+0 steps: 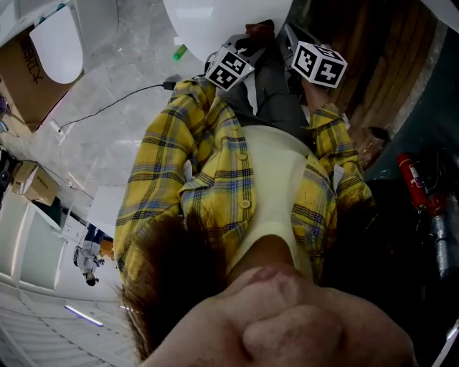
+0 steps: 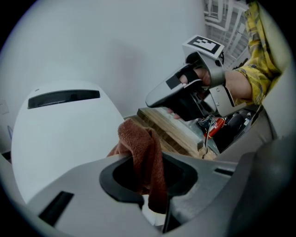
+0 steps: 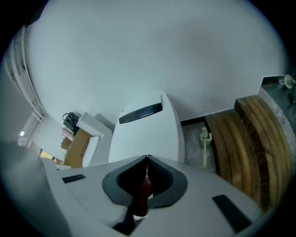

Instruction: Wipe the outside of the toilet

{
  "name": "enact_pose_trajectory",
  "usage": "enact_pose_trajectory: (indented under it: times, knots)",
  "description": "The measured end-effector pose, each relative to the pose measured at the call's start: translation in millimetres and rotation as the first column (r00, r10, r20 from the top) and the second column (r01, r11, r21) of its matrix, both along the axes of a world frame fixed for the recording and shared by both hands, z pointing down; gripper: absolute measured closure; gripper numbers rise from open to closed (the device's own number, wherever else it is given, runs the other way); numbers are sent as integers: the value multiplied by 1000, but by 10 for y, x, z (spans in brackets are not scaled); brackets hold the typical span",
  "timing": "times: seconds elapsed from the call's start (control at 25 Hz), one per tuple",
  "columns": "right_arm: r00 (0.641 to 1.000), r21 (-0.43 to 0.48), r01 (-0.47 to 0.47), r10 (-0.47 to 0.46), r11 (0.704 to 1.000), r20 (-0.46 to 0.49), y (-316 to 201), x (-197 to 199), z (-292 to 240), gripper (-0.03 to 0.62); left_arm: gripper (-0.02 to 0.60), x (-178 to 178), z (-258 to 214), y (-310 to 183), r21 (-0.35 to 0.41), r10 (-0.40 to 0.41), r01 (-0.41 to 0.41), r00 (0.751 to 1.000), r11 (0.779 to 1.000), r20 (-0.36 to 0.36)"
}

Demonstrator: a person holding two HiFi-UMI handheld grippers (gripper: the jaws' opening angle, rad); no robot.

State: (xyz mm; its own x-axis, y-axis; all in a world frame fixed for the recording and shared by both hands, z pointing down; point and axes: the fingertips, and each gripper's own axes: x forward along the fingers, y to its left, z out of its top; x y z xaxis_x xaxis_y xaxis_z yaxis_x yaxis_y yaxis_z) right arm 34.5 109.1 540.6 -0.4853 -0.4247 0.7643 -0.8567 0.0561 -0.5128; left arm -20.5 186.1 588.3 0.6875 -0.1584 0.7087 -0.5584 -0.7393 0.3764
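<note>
The white toilet [image 2: 60,134] with a dark slot on its lid fills the left of the left gripper view. It also shows in the right gripper view as the toilet [image 3: 148,129], and at the top of the head view as the toilet [image 1: 222,21]. My left gripper [image 2: 148,185] is shut on a brown cloth [image 2: 141,148] that bunches above its jaws, close to the toilet's side. My right gripper [image 2: 155,98], held by a hand, hovers to the right with its jaws together. In its own view the right gripper [image 3: 147,162] points at the lid with its jaws shut; a dark red strip shows behind them.
Curved wooden panels [image 3: 249,139] stand right of the toilet, with a green brush [image 3: 205,143] on the stone floor between. A cardboard box [image 3: 76,146] sits to the left. A cable [image 1: 115,104] runs over the floor, and a red extinguisher [image 1: 412,183] lies at the right.
</note>
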Motion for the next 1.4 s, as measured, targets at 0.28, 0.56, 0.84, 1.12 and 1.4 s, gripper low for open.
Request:
enact_pose_trajectory:
  times: [0.28,0.56,0.84,1.12,1.4]
  knots:
    - [1000,25,0,0,1000,3,-66,-12,-115,569,483,2,-319,-176,41,-51,52,998,998,-42]
    - [1000,55,8,-8,998,6,-136,-42,-300,568,483,-139,-639,-308,84,-115,120,991,989,-69]
    - [1000,92,18,-18,996,8,-202,-91,-469,569,483,-351,-859,-478,125,-196,204,978,971,-71]
    - [998,116,51,-53,992,16,-141,-213,-649,568,483,-478,-1096,-592,157,-263,275,960,949,-91]
    - [996,130,77,-81,988,24,-68,-284,-759,569,483,-565,-1299,-703,198,-319,333,942,922,-102]
